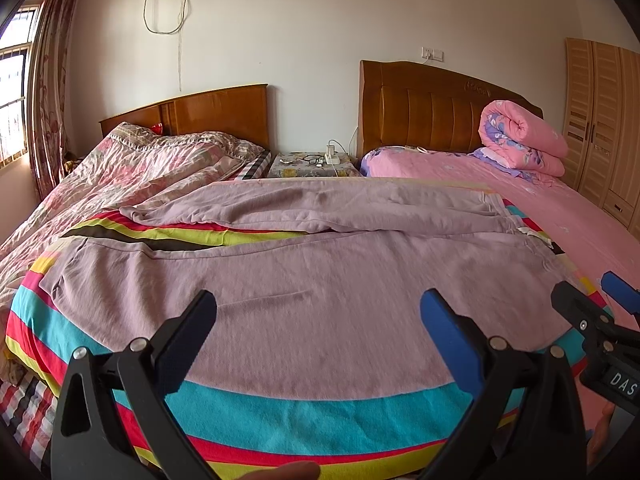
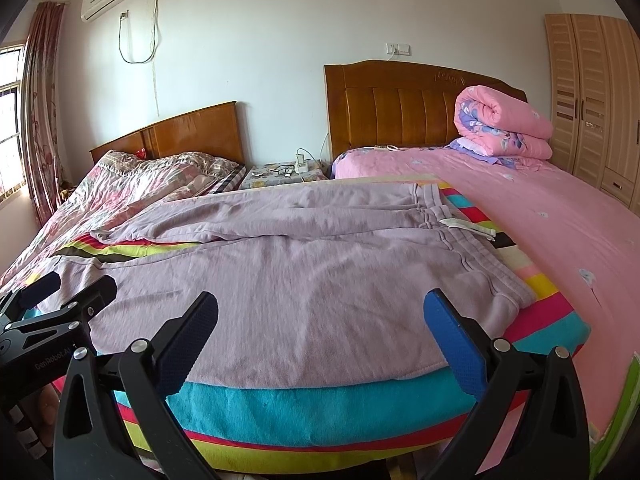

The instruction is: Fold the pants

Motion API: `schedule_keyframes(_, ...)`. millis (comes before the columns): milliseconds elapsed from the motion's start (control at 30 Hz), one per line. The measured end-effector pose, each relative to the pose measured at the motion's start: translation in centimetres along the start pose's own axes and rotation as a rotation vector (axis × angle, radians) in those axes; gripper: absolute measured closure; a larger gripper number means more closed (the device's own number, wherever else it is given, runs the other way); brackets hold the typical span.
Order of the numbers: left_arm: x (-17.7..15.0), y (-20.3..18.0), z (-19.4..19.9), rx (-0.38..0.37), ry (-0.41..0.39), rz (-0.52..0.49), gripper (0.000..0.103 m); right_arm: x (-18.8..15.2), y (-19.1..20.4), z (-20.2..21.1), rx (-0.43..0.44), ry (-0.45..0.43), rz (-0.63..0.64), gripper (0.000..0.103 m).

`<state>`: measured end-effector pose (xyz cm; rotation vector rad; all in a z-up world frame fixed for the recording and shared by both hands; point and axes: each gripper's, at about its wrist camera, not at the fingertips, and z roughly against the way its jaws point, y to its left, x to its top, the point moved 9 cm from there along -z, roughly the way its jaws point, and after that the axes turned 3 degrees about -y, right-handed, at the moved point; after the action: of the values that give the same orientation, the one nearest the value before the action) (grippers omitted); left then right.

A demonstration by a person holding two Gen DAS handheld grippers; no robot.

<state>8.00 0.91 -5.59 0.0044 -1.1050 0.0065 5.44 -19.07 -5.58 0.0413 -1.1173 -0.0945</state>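
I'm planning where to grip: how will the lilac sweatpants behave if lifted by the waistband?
The lilac sweatpants look like soft thick knit that lies wrinkled, so they will probably drape limply. The legs should trail and may drag on the fleecy striped blanket. The elastic waistband looks thicker, likely the firmer grip.

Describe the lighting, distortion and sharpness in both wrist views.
Left wrist view: daylight from the window at far left, which is blown out; fisheye bulges the striped blanket and darkens the corners; pants slightly soft. Right wrist view: same even daylight, same bulge, the pants' fabric weave a little crisper.
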Motion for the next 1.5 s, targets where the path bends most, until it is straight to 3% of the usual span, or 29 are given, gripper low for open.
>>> schedule_keyframes(1500, -0.6, 0.3, -0.6, -0.014, 0.034, -0.002, 0.001, -0.7, -0.3, -1.3, 0.006, 0.035, 0.017, 0.004)
